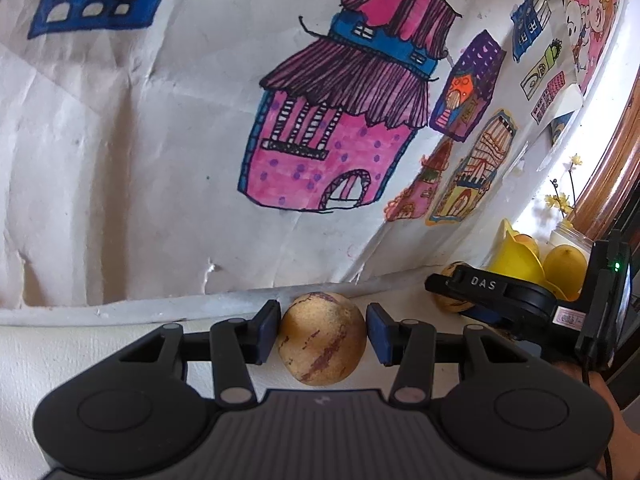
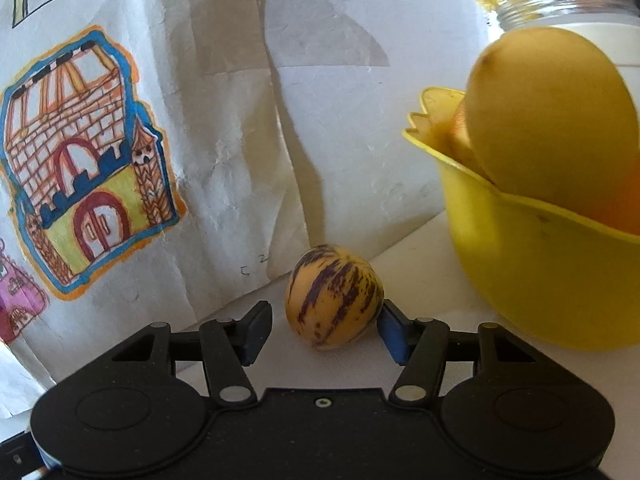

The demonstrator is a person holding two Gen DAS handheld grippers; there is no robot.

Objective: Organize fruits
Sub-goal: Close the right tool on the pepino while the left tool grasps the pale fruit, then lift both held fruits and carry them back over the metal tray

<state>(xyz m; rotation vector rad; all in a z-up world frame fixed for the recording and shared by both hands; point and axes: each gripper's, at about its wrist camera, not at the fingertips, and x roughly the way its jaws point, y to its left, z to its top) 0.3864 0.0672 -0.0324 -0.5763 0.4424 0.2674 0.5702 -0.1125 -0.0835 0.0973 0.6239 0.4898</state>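
Fruit sat dead centre in both tongs. Left tongs (image 1: pixel 322 334) hugged pale melon (image 1: pixel 322 340) on worktop (image 1: pixel 100 352), pads touching. Right tongs (image 2: pixel 324 330) half-closed round striped melon (image 2: pixel 334 298): right pad touching, left pad clear. Yellow bowl (image 2: pixel 532 280) just right.

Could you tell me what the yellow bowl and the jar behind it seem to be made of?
The yellow bowl looks like moulded plastic: even opaque colour, thin wavy rim, dull sheen. The jar seems to be glass: its threaded neck is clear and glinting, while the body looks white, either frosted or filled, which cannot be told.
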